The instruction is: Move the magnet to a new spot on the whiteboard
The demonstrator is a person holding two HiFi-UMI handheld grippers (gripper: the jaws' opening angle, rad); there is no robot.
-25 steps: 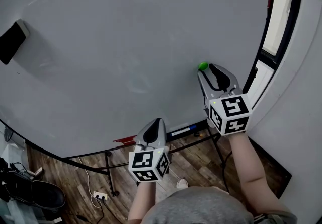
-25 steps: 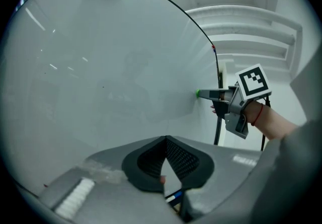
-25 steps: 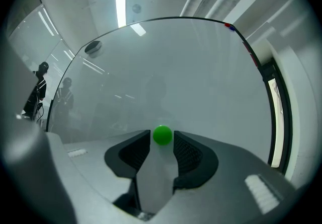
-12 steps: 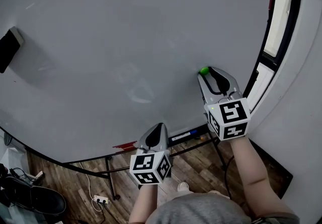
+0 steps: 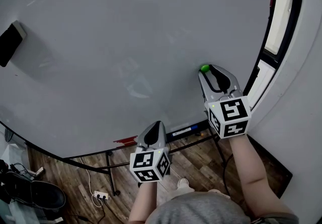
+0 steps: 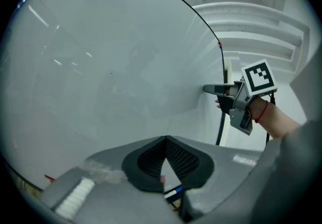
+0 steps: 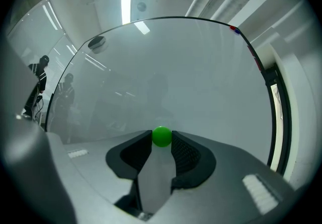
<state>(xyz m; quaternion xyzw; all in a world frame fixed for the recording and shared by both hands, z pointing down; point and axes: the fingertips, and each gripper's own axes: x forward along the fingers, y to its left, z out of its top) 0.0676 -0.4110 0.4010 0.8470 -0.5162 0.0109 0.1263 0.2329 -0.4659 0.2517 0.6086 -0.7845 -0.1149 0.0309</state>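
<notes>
A small green round magnet sticks to the whiteboard near its lower right edge. My right gripper is up against the board at the magnet. In the right gripper view the magnet sits between the fingertips of the right gripper; the jaws are closing and both pads touch its sides. My left gripper hangs lower, near the board's bottom edge, shut with nothing in it, as the left gripper view shows. That view also catches the right gripper at the board.
A black eraser sticks to the board at far left. The marker tray runs under the board's bottom edge. A dark window frame stands just right of the board. Below are wood floor, a power strip and a dark bag.
The right gripper's fingers have narrowed around the green magnet. Both grippers stay almost in place; the head view has shifted slightly.
</notes>
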